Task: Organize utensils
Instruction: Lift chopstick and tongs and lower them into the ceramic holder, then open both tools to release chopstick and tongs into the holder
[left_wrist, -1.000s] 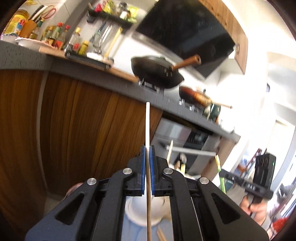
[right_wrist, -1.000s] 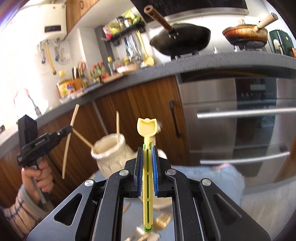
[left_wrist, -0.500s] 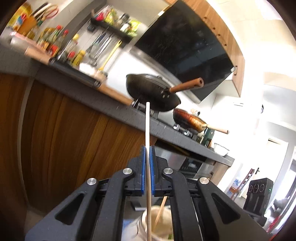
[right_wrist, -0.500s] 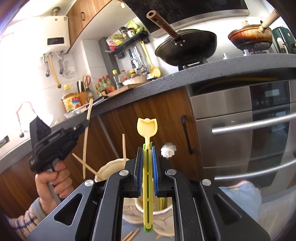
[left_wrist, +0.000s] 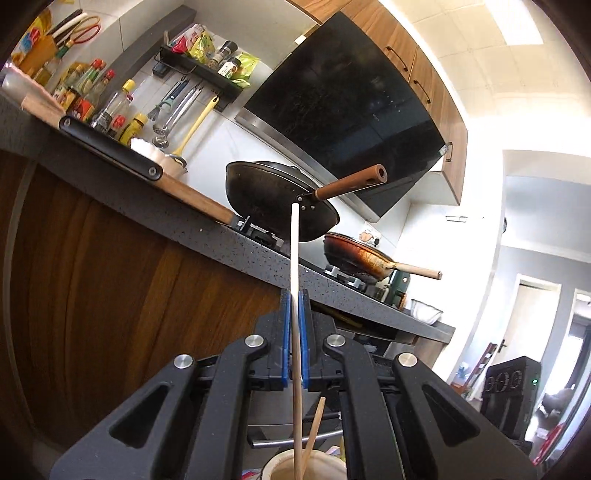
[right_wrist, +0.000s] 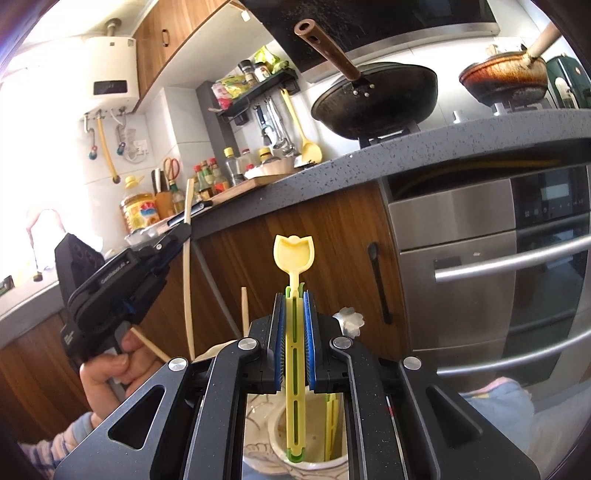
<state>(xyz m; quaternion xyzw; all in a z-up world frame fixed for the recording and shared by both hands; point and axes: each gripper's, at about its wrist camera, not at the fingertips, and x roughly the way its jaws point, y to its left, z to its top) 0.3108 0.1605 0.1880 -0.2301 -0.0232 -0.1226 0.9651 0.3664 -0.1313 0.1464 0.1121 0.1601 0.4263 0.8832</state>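
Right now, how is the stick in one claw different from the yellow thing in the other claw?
The chopstick is plain, pale and thin; the yellow utensil is wider, slotted, green-edged, with a tulip-shaped top. The left claw holds the chopstick, the right claw the utensil. Both stand upright over the cream pot.

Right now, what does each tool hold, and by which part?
The left tool is shut on a pale chopstick, gripped about midway along it. The right tool is shut on a yellow spoon, gripped on its slotted handle just below the bowl.
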